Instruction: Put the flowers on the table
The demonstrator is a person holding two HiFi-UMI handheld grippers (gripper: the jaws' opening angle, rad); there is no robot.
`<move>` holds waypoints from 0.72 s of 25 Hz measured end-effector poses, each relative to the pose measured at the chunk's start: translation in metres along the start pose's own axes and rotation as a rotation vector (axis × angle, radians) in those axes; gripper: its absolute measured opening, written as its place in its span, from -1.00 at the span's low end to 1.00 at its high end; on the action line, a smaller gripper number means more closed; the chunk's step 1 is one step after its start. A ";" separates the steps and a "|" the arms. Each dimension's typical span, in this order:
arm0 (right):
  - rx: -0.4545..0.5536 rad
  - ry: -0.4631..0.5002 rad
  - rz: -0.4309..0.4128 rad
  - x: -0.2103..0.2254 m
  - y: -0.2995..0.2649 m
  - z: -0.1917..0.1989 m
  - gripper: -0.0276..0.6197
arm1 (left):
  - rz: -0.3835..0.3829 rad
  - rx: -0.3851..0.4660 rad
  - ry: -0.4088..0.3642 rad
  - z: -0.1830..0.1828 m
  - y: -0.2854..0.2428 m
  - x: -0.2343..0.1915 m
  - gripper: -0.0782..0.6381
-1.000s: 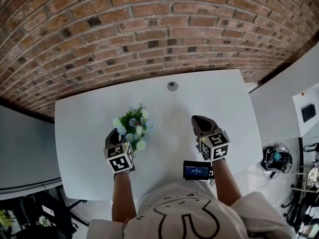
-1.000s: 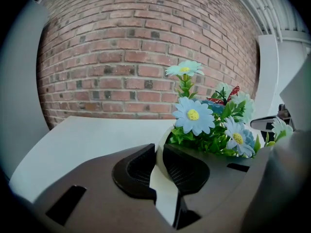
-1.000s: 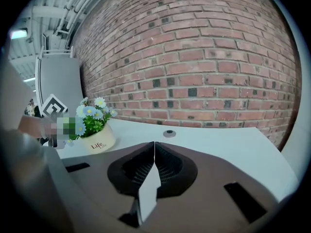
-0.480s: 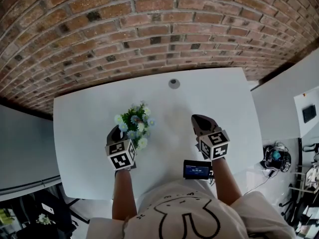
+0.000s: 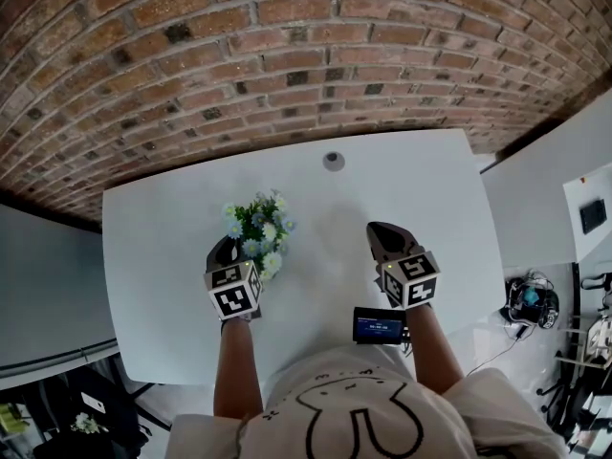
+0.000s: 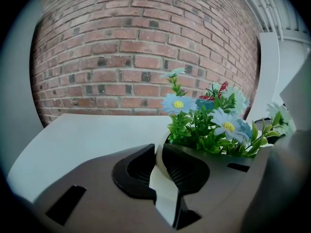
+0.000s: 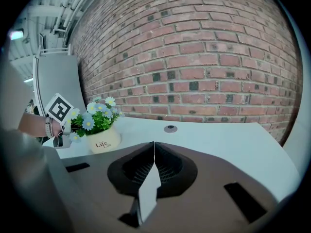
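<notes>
A bunch of blue and white artificial flowers [image 5: 256, 232] stands in a cream pot [image 7: 102, 140] on the left half of the white table [image 5: 163, 256]. My left gripper [image 5: 228, 254] is shut on the pot's near rim [image 6: 158, 161], and the flowers [image 6: 209, 120] rise just beyond the jaws. In the right gripper view the pot's base is level with the tabletop; whether it touches I cannot tell. My right gripper [image 5: 382, 237] hovers over the table's right half, shut with nothing in it [image 7: 154, 159].
A small round grey grommet [image 5: 333, 161] sits near the table's far edge, in front of the brick wall [image 5: 287, 55]. A small dark device with a screen [image 5: 379, 327] lies at the near edge by my right arm. A grey partition [image 7: 58, 81] stands at the left.
My left gripper and the flower pot have moved slightly farther across the table and a little lower. The right gripper has stayed still.
</notes>
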State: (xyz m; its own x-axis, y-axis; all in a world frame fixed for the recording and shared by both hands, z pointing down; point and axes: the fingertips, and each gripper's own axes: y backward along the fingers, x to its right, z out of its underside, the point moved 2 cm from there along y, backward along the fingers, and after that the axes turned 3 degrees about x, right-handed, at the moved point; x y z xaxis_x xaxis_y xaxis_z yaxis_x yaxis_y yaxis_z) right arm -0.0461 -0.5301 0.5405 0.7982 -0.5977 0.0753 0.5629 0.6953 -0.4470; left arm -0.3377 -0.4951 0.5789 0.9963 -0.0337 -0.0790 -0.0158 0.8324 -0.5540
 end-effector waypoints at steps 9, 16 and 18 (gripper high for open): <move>0.000 0.000 0.003 -0.003 0.002 -0.001 -0.86 | 0.043 -0.017 0.039 -0.002 -0.002 -0.001 -0.59; 0.013 0.001 0.014 -0.003 0.008 -0.004 -0.86 | 0.025 0.023 0.120 -0.007 0.008 -0.011 -0.41; 0.019 -0.001 0.019 -0.003 0.010 -0.006 -0.86 | 0.024 0.032 0.121 -0.010 0.011 -0.012 -0.41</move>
State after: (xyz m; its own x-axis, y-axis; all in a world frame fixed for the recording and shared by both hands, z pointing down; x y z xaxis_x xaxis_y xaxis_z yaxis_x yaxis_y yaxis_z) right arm -0.0443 -0.5239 0.5306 0.8088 -0.5842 0.0677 0.5518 0.7140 -0.4310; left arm -0.3512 -0.4915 0.5657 0.9781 -0.0783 -0.1929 -0.0353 0.8509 -0.5241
